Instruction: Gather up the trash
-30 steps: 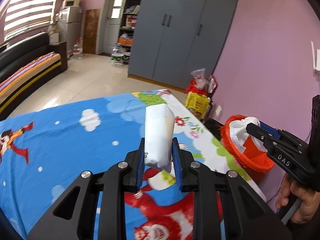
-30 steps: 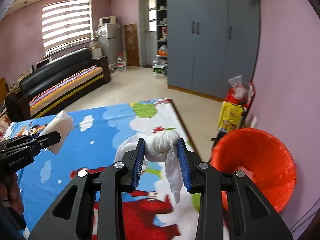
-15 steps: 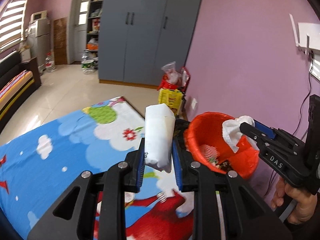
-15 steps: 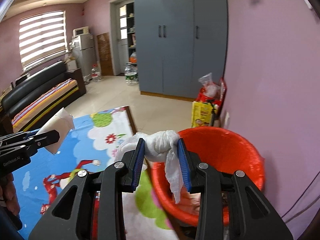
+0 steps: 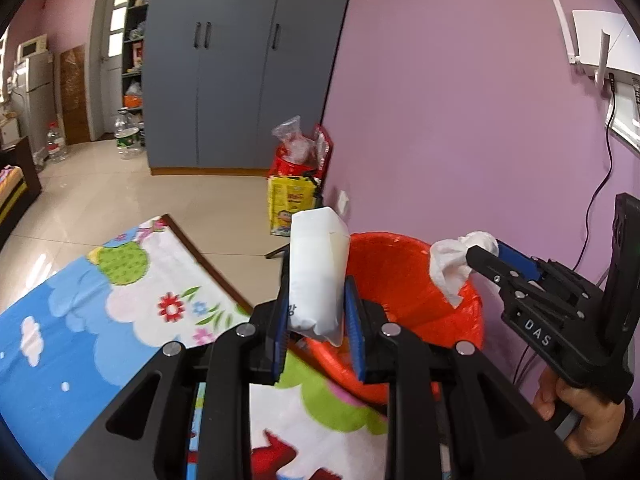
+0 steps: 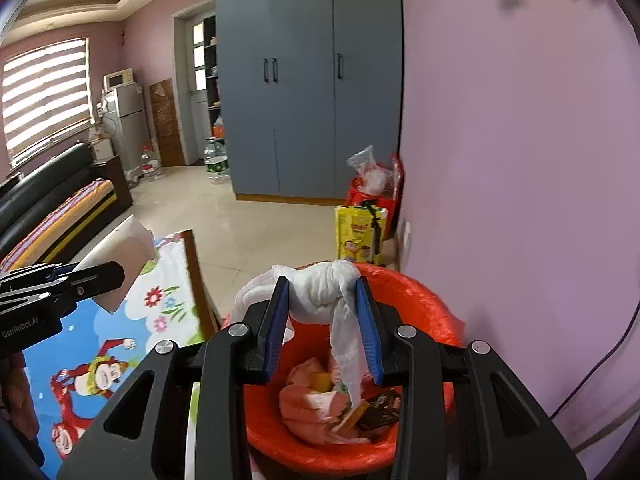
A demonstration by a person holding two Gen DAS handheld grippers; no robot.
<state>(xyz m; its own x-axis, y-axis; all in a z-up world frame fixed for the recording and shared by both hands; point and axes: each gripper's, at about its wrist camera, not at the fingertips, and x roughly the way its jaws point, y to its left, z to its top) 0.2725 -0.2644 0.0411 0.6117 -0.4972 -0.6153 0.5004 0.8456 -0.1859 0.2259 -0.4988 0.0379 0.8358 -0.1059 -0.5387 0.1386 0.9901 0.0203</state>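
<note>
My left gripper is shut on a white paper packet that stands upright between the blue pads, at the near rim of the orange trash bin. My right gripper is shut on a crumpled white tissue and holds it directly over the bin, which holds several wrappers and scraps. In the left wrist view the right gripper hangs over the bin's far right rim with the tissue. In the right wrist view the left gripper shows at the left with the packet.
The bin stands against the purple wall, just past the edge of the table with a cartoon cloth. A yellow box and red bags sit on the floor beyond, before a grey wardrobe. A cable hangs down the wall.
Both grippers have moved right, from above the table toward the bin. The right one now holds the tissue over the bin's opening; the left one has reached the bin's rim. Both stay shut.
</note>
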